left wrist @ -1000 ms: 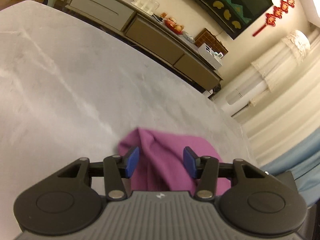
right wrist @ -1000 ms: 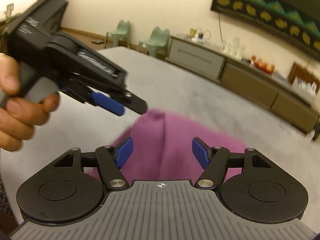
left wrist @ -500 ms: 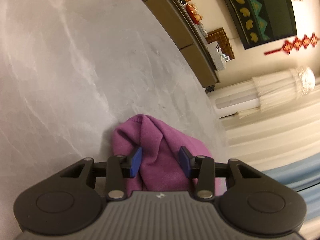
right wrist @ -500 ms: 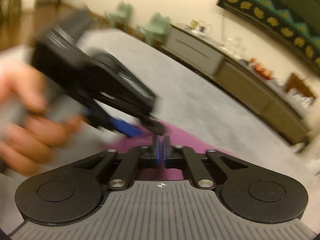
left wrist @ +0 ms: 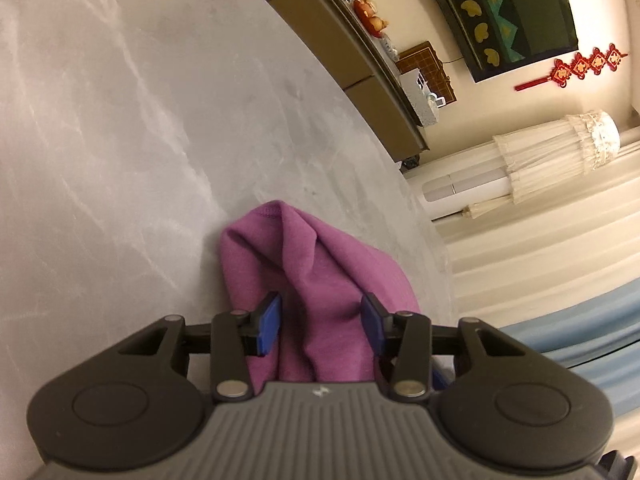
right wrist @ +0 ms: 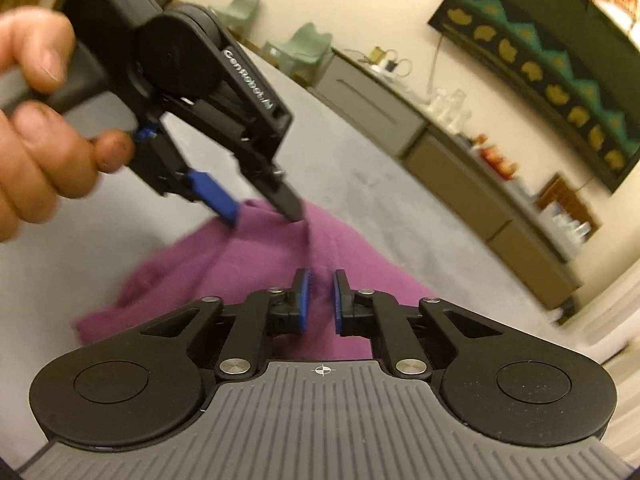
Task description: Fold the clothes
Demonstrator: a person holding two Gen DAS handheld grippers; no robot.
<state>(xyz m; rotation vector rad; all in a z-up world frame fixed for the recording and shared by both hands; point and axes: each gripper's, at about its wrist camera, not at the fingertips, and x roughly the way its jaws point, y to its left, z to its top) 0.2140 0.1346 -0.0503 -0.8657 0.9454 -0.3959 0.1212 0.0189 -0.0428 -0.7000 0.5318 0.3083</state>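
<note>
A crumpled magenta knit garment (left wrist: pixel 316 280) lies bunched on the grey marble-patterned desk (left wrist: pixel 120 140), close to the desk's curved edge on the side toward the cream curtains (left wrist: pixel 540 240). The left hand-held gripper (left wrist: pixel 320 322), black with blue pads, points down at the cloth with its jaws partly apart; a raised fold of the garment stands between the pads, and the right pad seems to meet the fabric while the left one sits just beside it, so a firm pinch cannot be told. In the right wrist view the same left hand-held gripper (right wrist: pixel 266 210) is seen from the side, its tips down on the top ridge of the garment (right wrist: pixel 248 264), held by a person's hand (right wrist: pixel 44 120) wrapped around its grey handle. The right hand-held gripper (right wrist: pixel 320 300) hovers low over the near part of the cloth, its jaws only narrowly parted, having just been opening from fully closed; purple fabric shows through the gap, but the pads do not press on it. A long brown sideboard (right wrist: pixel 480 184) stands along the far wall.
</note>
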